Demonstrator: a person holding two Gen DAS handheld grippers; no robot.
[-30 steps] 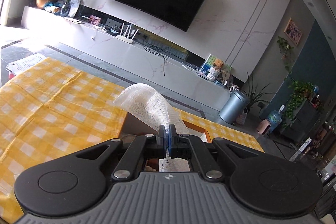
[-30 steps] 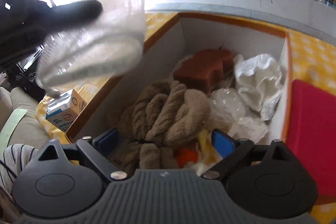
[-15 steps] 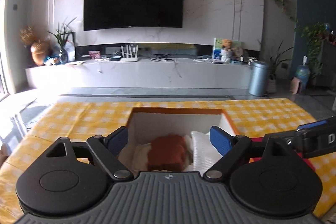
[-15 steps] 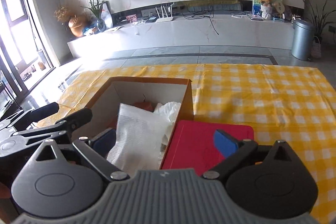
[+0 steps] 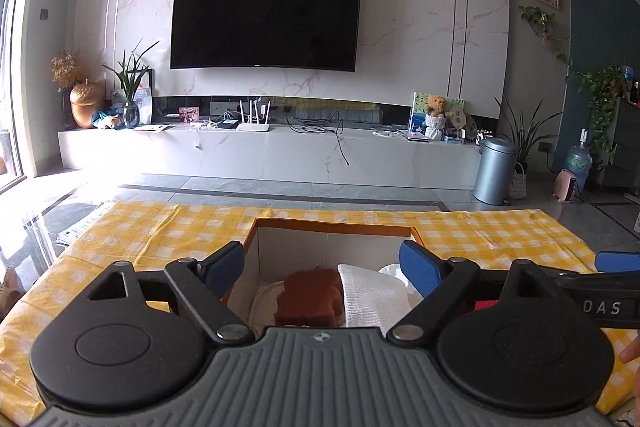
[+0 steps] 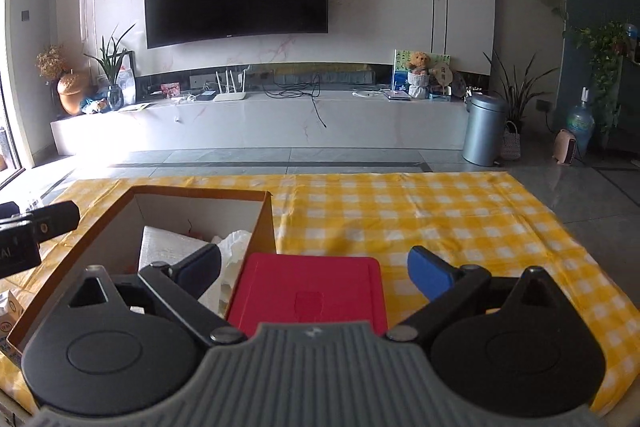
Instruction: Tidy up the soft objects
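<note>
White foam sheet [image 5: 372, 293] released into box [image 5: 336, 223]; left gripper [image 5: 322, 267] jaws now wide apart, empty. Right gripper [image 6: 314, 269] jaws apart, empty; red lid [image 6: 308, 293] lies directly ahead between them.

**Your count, kind by kind**

On your bench [image 6: 400, 211] you have one open cardboard box [image 6: 265, 223] and one red lid [image 6: 308, 291] touching its right wall. Inside the box you can count one brown sponge [image 5: 310, 293], one white mesh foam sheet [image 5: 372, 297] and one crumpled white plastic bag [image 6: 236, 245]. One small carton [image 6: 7, 315] sits at the bench's left edge. You hold two tools: left tool [image 5: 322, 267], right tool [image 6: 316, 269].
</note>
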